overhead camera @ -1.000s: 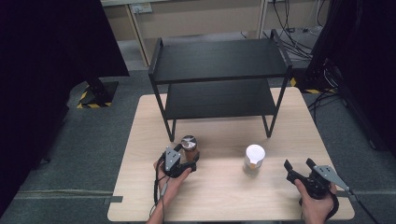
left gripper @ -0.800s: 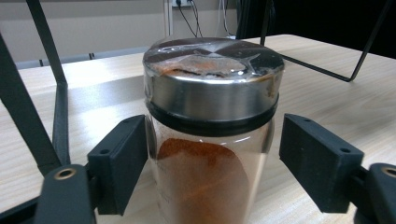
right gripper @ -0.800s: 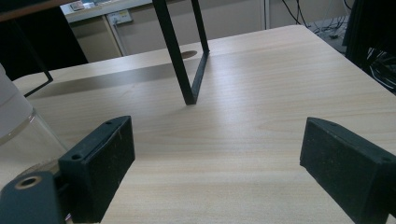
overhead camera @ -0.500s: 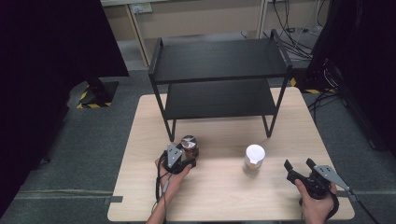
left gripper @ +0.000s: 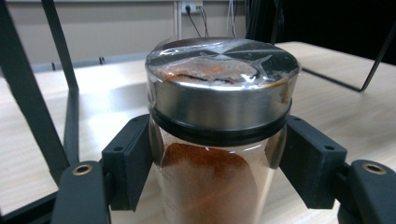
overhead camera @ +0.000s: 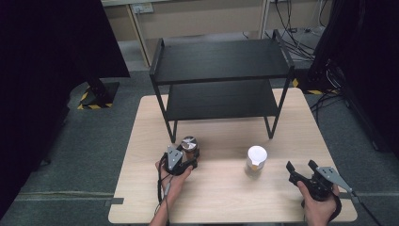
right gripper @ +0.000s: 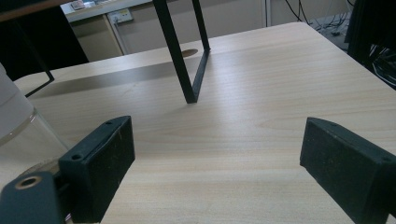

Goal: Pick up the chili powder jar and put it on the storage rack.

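Spice jar (left gripper: 219, 140) — clamped between left tool (left gripper: 219, 172) pads.

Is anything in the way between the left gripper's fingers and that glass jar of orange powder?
Nothing visible: the left gripper has its black fingers pressed against both sides of the metal-lidded glass jar of orange powder, with nothing between.
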